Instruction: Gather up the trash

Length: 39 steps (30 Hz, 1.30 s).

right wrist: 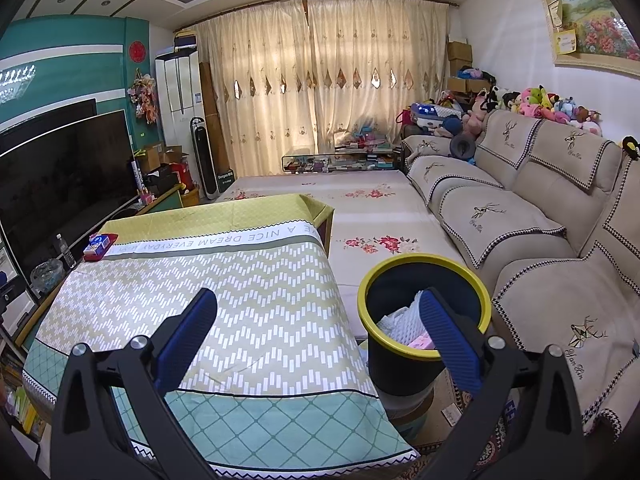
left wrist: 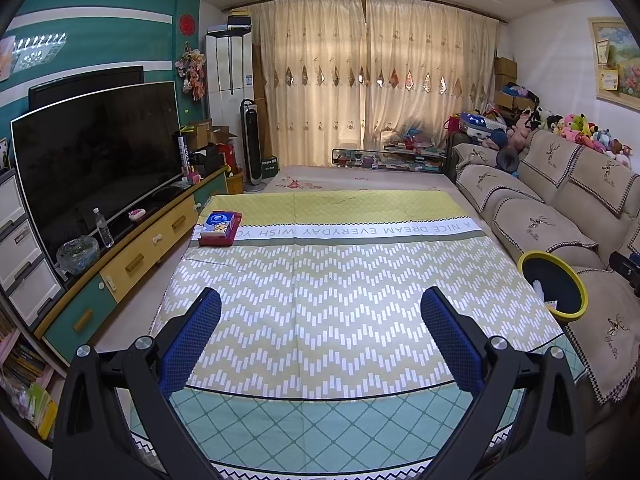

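Both the left gripper (left wrist: 320, 320) and right gripper (right wrist: 318, 320) gape wide and empty; the bin (right wrist: 424, 264), lower right, holds trash, and no loose trash shows on the table (left wrist: 332, 280), suggesting collection is near complete.

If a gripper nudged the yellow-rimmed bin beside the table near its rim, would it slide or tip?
The bin is probably light: only white foam-like scraps and a pink item lie inside. It appears perched on a round base rather than the floor, so a push near the rim seems likelier to tip it than slide it.
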{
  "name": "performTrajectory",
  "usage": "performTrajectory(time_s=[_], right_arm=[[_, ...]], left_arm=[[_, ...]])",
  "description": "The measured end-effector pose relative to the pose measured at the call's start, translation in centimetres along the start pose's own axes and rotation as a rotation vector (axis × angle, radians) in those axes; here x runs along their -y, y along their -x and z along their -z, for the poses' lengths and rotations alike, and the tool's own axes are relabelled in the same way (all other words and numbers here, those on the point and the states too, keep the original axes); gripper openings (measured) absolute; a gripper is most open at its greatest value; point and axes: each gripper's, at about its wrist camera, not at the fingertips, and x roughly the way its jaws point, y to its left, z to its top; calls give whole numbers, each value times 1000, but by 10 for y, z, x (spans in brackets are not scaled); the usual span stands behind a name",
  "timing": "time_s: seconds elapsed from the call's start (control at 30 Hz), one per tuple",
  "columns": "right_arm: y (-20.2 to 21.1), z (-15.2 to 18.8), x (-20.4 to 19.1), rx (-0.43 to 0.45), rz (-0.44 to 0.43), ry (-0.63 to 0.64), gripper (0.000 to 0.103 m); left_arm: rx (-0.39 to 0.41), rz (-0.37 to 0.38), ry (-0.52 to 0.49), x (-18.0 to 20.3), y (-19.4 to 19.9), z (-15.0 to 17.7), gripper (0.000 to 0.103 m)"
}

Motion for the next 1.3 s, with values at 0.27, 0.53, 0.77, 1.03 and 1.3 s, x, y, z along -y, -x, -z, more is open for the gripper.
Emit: performTrajectory(time_s=[0.27,0.53,0.77,1.03,1.3], right_arm=[[-2,0,-1,-6,0,-1,96],[-5,1,-2,-13,-2,0,96],[-6,1,-1,-16,-3,0,96],[-9,3,-1,-24,-3,0,96],[-63,-17,-21,-89,-97,13,96]], left_arm=[[0,4,-6,1,-2,-2,98],[-2,7,-7,2,-3,-2,98],[-12,25,5,0,-7,-3,98],[-4,80,15,-4,-13,-7,98],[-93,13,38,-25,-86,-21,98]])
